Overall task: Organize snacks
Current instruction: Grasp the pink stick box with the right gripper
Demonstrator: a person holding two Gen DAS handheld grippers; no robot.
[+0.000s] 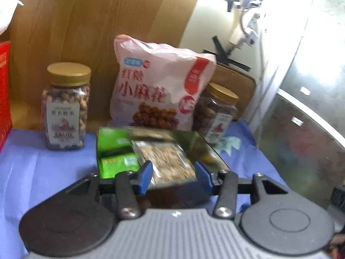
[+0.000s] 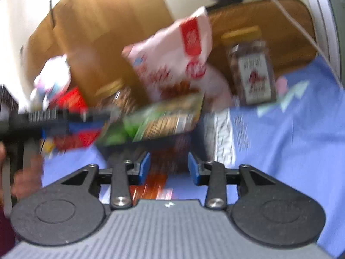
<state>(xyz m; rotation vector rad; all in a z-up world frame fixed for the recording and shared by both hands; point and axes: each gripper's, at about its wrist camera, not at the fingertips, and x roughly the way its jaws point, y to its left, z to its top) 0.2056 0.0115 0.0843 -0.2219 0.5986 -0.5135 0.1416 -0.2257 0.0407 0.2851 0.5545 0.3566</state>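
The left gripper is in the lower middle of its own view, and its blue fingers are closed against the two sides of a green snack packet. The packet is flat, with a shiny green wrapper on the left half and a clear window on the right half where pale, grainy biscuits or crackers show. It is held above the blue cloth that covers the table.

Behind it, in the middle of the frame, a pink bag with red Chinese letters and a photo of brown twisted snacks stands upright against a wooden board. A nut jar with a gold lid stands at the left on the cloth, and a second jar of the same kind stands at the right, just beside the bag and partly behind the packet. A red box is at the far left edge.

The right wrist view is much blurred. The right gripper is at the lower middle, its jaws are apart and nothing is between them; below them is only cloth and some orange blur that I cannot identify. In the middle of that frame the green packet appears tilted, gripped from the left by the other tool
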